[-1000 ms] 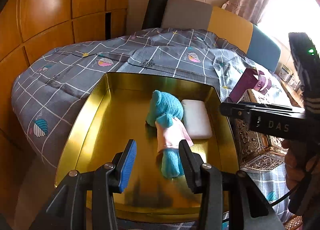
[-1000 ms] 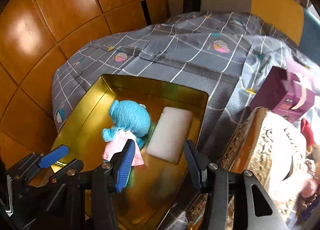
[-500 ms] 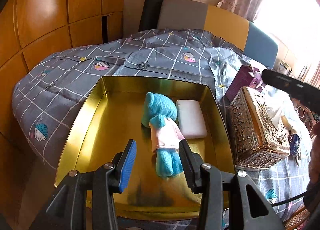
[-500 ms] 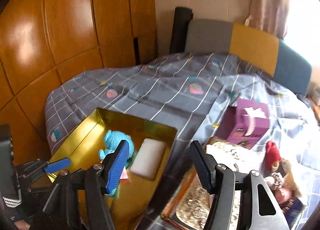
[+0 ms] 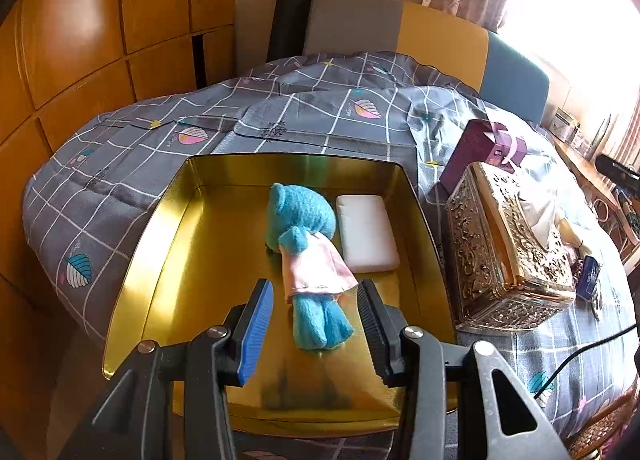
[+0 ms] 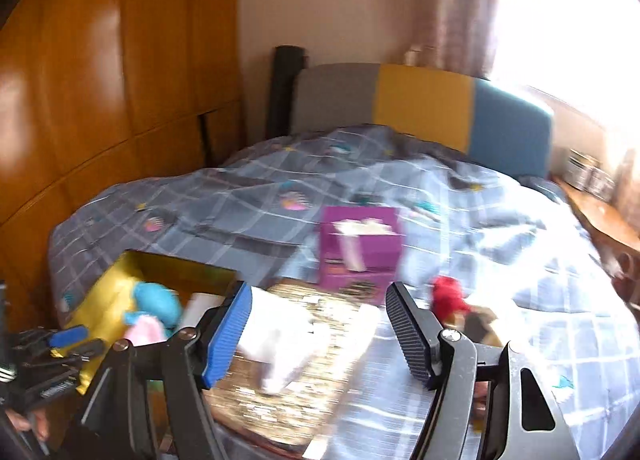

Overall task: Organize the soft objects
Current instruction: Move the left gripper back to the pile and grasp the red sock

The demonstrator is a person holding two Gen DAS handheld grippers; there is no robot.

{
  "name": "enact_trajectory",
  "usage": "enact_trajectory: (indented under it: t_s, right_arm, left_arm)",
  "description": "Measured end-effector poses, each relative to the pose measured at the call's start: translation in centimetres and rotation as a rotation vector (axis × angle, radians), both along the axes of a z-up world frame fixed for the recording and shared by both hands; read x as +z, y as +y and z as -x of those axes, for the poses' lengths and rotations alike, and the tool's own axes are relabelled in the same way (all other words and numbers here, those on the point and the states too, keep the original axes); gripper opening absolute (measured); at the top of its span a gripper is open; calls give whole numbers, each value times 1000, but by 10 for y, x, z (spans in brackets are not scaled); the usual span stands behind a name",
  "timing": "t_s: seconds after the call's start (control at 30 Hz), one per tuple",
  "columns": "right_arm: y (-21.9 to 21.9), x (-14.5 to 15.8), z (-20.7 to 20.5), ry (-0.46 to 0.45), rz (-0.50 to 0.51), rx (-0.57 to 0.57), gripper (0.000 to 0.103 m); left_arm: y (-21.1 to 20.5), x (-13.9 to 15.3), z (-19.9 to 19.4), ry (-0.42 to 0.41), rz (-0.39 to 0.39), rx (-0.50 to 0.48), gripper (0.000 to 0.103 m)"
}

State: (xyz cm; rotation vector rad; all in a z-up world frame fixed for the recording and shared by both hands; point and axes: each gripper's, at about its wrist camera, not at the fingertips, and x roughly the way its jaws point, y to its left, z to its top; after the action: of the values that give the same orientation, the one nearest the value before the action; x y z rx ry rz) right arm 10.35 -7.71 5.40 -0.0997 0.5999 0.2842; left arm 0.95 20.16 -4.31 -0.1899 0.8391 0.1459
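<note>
A blue plush toy (image 5: 306,244) in a pink dress lies in the gold tray (image 5: 160,236), beside a white soft pad (image 5: 366,234). My left gripper (image 5: 316,326) is open, its fingers either side of the toy's legs, just above the tray floor. My right gripper (image 6: 318,330) is open and empty, raised over the ornate gold tissue box (image 6: 296,372). In the blurred right wrist view the plush toy (image 6: 154,304), the tray (image 6: 108,292) and a red soft toy (image 6: 448,294) show on the bed.
The ornate gold tissue box (image 5: 508,248) stands right of the tray, with a purple box (image 5: 486,152) behind it. The purple box (image 6: 360,252) also shows in the right wrist view. Grey checked bedding (image 5: 280,120) covers the bed. Wooden wardrobe panels (image 5: 100,20) stand at left.
My right gripper has swung up and to the right, away from the tray and over the gold tissue box. My left gripper has stayed open around the toy's legs.
</note>
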Motion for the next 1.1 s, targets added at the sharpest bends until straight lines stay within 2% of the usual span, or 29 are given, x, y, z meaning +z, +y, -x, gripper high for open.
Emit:
enact_trajectory:
  t_s: [0.1,0.37,0.5,0.6,0.73,0.8,0.87,0.97,1.1]
  right_arm:
    - [-36,-6,-6,15,7,-92,76]
    - [-140,-30,-21,72,23,-344,76]
    - [-192,-50,-32,117,16,-464,76]
    - [-228,-69,-34,150,-21,-536,76]
    - [-262,-85,-31,211,-132,-621,76]
    - [-271,-82,-29,194,-196,-626,76]
    - [-273,-81,-27,189,-211,-637,76]
    - [-275,-80,-25,190,-246,-632,76]
    - [-274,-77,-24,184,-246,-643,76]
  left_arm:
    - [-4,1,-1,-1,2,-15,44]
    - [-12,2,-6,10,39,-41,44]
    - [-21,14,-6,-18,34,-71,44]
    - [-34,34,-7,-63,39,-130,44]
    - [-70,72,-15,-130,27,-242,44]
    - [-95,90,-22,-153,15,-311,44]
    - [-123,104,-32,-167,-7,-376,44]
    - [-172,120,-53,-167,-20,-486,44]
    - [-236,127,-90,-99,39,-604,44]
